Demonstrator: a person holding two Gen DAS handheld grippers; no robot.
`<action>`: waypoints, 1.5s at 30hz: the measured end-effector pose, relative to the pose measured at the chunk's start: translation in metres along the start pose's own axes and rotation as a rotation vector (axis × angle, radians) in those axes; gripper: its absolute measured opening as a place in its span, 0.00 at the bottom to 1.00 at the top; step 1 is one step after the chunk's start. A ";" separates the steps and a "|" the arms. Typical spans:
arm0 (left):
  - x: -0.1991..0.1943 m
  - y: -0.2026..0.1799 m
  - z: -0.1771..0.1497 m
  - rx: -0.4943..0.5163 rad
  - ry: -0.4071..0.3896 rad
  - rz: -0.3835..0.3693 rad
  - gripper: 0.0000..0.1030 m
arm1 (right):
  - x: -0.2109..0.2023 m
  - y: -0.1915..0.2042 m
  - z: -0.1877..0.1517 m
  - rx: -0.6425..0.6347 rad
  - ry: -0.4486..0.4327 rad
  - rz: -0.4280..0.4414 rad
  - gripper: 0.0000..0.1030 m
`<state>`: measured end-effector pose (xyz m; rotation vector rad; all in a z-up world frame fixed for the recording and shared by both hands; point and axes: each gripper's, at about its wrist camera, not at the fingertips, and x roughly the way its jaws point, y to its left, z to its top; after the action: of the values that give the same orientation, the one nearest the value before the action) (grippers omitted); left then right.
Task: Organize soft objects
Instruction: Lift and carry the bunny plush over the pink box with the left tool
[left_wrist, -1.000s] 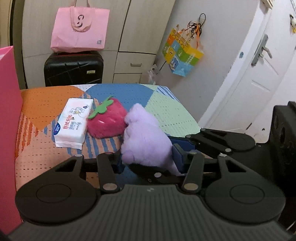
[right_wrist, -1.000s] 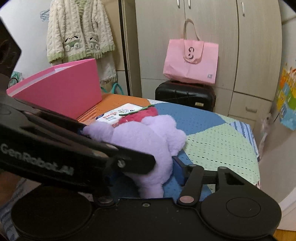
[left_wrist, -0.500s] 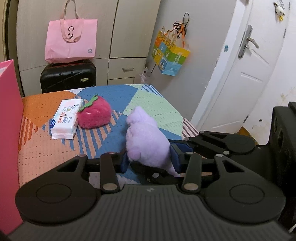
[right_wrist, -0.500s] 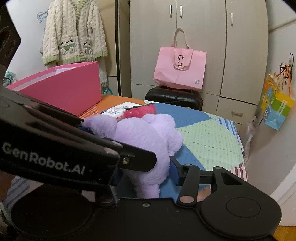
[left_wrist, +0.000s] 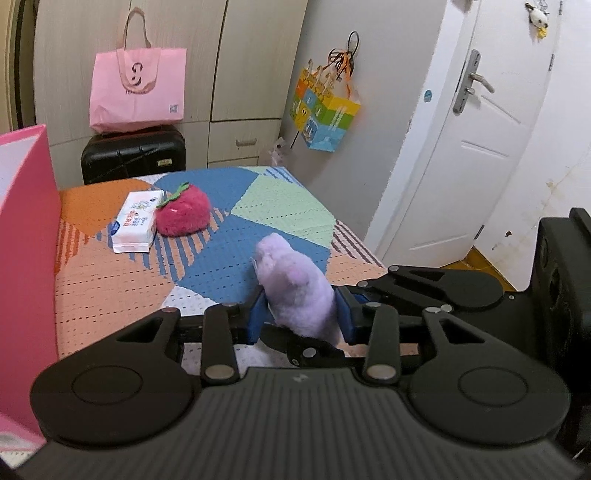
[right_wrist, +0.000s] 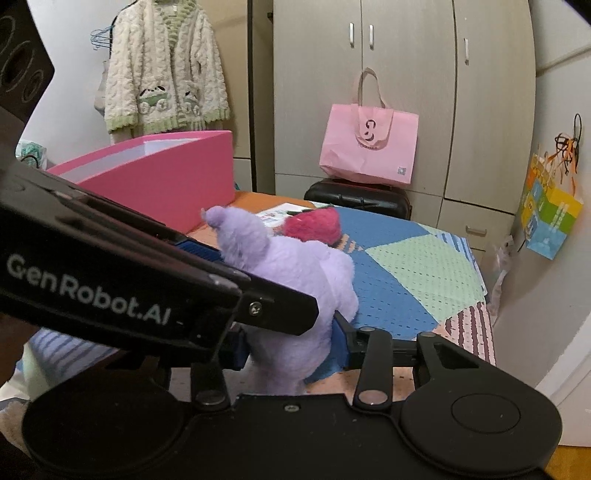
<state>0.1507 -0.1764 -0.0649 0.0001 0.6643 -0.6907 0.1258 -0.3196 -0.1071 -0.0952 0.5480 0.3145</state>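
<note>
Patchwork bedcover (left_wrist: 258, 206) ahead of both claws, left gripper (left_wrist: 301, 314) and right gripper (right_wrist: 291, 343) each pinching the purple plush (left_wrist: 299, 291), pink box (left_wrist: 22, 258) at left, wardrobe (right_wrist: 406, 74) beyond.

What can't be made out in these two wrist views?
- Purple plush: lower end hidden behind the gripper bodies, both views.
- Pink box: inside hidden by its wall; cut by the left wrist view's edge.
- Tissue pack: print too small; mostly hidden behind the plush in the right wrist view.
- Strawberry plush: partly hidden, right wrist view.
</note>
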 end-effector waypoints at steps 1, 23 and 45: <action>-0.004 -0.001 -0.001 0.004 -0.006 0.000 0.37 | -0.004 0.003 0.000 -0.007 -0.005 -0.001 0.46; -0.110 0.006 -0.020 0.024 -0.020 0.010 0.36 | -0.056 0.072 0.022 -0.032 0.005 0.132 0.45; -0.210 0.064 -0.026 -0.025 -0.196 0.118 0.37 | -0.057 0.163 0.088 -0.144 -0.042 0.242 0.45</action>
<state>0.0530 0.0034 0.0203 -0.0507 0.4807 -0.5602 0.0715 -0.1652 -0.0033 -0.1613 0.4959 0.5910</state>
